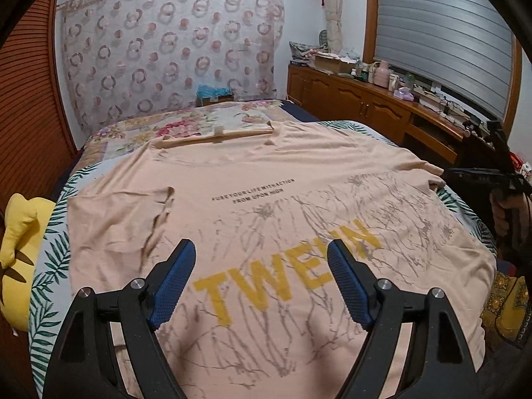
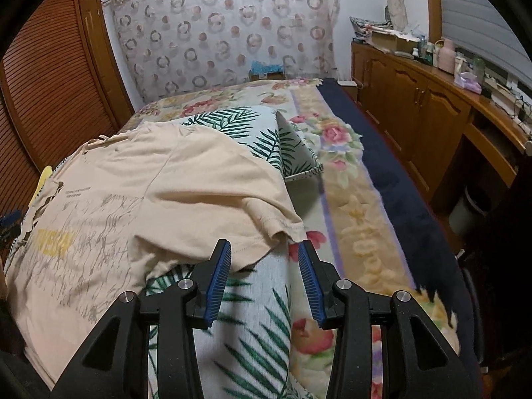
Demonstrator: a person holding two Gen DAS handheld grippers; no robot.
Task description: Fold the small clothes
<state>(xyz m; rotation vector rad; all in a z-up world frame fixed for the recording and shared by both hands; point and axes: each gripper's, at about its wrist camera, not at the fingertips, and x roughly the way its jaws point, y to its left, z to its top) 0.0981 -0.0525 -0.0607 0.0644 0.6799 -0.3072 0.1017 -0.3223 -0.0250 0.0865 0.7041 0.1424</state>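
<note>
Left wrist: yellow plush [image 1: 16, 242] beside T-shirt [image 1: 266, 199], cluttered sideboard [image 1: 365, 99]

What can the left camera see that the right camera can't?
Only the left wrist view shows the yellow plush toy beside the bed and the whole yellow word across the T-shirt, with the open left tongs above it.

Only the right wrist view shows the shirt's sleeve close up, with the open right tongs just at its hem.

Both show the peach T-shirt, the leaf-print cushion, the floral blanket and the wooden cabinets.
</note>
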